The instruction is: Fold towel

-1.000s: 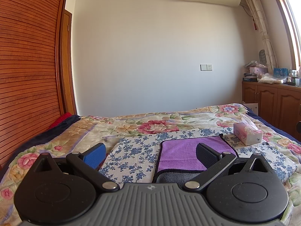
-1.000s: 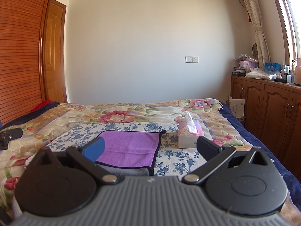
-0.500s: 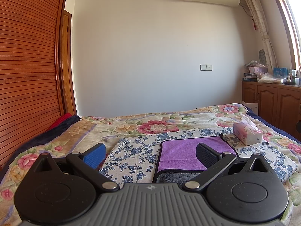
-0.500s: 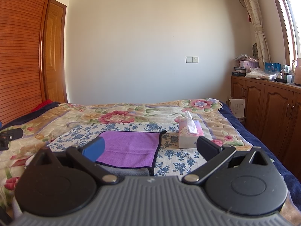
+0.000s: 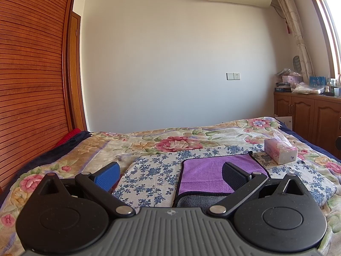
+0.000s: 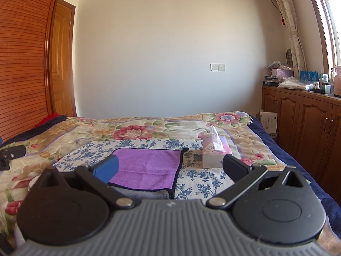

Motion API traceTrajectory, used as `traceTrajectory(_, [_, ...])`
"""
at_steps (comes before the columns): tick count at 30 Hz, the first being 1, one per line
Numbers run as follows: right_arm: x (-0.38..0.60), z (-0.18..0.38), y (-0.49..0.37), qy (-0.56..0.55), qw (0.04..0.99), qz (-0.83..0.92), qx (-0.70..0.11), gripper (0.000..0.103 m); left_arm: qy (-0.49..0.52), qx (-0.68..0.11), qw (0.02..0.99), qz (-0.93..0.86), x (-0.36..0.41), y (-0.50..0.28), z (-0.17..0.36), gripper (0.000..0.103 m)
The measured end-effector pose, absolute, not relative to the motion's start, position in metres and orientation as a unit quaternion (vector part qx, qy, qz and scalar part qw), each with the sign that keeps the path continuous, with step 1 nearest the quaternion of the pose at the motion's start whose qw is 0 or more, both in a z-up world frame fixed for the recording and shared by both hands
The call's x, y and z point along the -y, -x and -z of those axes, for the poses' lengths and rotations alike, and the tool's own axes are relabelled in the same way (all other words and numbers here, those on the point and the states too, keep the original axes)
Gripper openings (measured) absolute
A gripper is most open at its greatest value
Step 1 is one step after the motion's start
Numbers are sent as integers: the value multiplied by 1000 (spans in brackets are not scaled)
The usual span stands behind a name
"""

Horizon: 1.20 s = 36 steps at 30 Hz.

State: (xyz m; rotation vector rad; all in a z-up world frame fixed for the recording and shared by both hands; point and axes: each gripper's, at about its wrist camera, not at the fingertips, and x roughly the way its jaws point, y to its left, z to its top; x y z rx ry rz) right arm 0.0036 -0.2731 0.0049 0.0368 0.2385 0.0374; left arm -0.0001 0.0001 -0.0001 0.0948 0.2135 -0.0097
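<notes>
Nothing is seen to have moved since the earlier frames; both views are unchanged and both grippers are held still above the near edge of the bed. A bed (image 5: 149, 143) covered by a floral quilt fills the lower scene, with a slatted wooden wardrobe (image 5: 29, 85) at the left and low wooden cabinets (image 6: 302, 123) at the right. A blue-flowered white cloth (image 5: 153, 170) is spread on the quilt. On it the towel (image 6: 147, 166), purple on top, dark-edged and grey underneath, is laid flat, its near edge turned up to show the grey. A pink tissue box (image 6: 213, 151) is set just beside the towel's far right corner. The left gripper (image 5: 170, 173) is held wide open and empty, as is the right gripper (image 6: 169, 167). Folding appears not yet begun. For a clean fold, the two near corners are best pinched together, lifted evenly and carried to the far edge, with the tissue box avoided.
</notes>
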Motion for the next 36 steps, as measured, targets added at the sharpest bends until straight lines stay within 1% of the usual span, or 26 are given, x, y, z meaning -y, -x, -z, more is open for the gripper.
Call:
traceTrajectory(23, [271,-5,-7,-15,992,-19,-122,103,-50,-109,993,9,-3,-3,2,103])
traceTrajectory(36, [270,-1,-20,-16,990,-24,-141,103,-69,-128,989,34,10,-10,4,103])
